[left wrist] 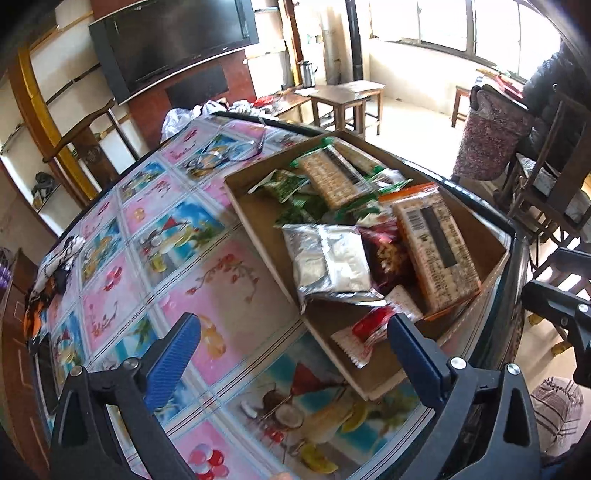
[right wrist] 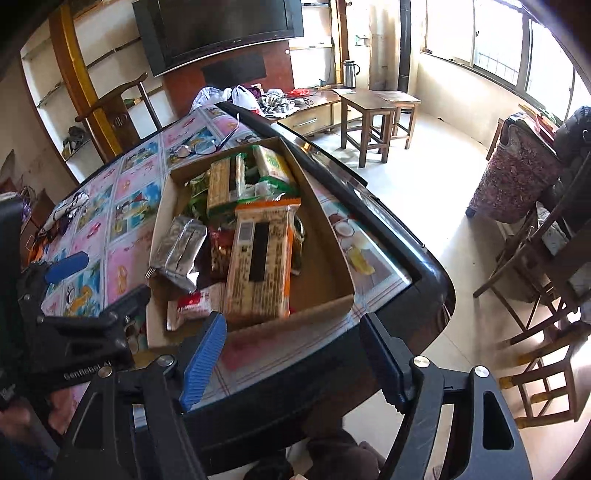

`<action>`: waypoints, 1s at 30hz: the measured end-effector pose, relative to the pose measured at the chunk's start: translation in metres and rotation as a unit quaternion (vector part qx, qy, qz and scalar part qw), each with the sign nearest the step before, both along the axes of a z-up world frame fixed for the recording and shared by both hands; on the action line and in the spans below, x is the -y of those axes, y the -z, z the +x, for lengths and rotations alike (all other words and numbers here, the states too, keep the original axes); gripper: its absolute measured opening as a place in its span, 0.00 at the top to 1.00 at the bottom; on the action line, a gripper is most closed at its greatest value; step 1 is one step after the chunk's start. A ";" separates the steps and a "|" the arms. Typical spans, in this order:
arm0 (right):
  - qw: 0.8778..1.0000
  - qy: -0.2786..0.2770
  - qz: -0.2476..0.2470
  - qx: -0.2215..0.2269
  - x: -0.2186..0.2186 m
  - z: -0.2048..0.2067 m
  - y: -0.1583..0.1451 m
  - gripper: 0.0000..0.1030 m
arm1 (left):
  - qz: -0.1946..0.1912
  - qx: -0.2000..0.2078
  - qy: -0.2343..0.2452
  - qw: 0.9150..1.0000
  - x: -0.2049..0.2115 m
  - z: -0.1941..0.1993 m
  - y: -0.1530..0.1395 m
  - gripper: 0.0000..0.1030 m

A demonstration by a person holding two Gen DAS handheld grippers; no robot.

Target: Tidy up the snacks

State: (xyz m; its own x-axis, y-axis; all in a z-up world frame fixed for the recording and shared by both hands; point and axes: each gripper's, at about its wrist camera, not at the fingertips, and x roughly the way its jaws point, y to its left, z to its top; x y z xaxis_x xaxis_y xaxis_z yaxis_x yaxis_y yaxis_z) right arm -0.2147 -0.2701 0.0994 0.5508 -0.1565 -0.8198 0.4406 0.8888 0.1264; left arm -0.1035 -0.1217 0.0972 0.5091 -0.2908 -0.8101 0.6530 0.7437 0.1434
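A shallow cardboard box [left wrist: 258,218] [right wrist: 332,258] sits on the table and holds several snack packs. An orange cracker pack [left wrist: 436,254] [right wrist: 258,269] lies on top. A silver foil pack [left wrist: 328,262] [right wrist: 181,247] lies beside it, over a dark red pack [left wrist: 388,254] [right wrist: 219,254]. A red-and-white pack [left wrist: 365,332] [right wrist: 195,302] lies at the near end. Green packs [left wrist: 332,177] [right wrist: 225,184] fill the far end. My left gripper [left wrist: 295,350] is open and empty above the table beside the box. My right gripper [right wrist: 291,358] is open and empty at the table's near edge.
The table has a colourful picture cloth [left wrist: 155,258] [right wrist: 122,229] and a dark rim [right wrist: 388,206]. Eyeglasses [left wrist: 225,155] [right wrist: 199,147] lie beyond the box. Wooden stools [right wrist: 373,122] and chairs [right wrist: 546,266] stand on the floor to the right. A television [right wrist: 218,29] hangs behind.
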 end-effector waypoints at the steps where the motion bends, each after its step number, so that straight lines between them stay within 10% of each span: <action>1: 1.000 -0.001 0.001 -0.001 0.000 0.000 0.000 0.24 | 0.003 -0.002 -0.002 1.000 -0.002 0.001 -0.001 0.02; 30: 0.998 -0.059 -0.016 0.010 -0.023 0.035 -0.001 0.24 | 0.048 0.015 -0.040 0.998 -0.024 0.000 -0.010 0.02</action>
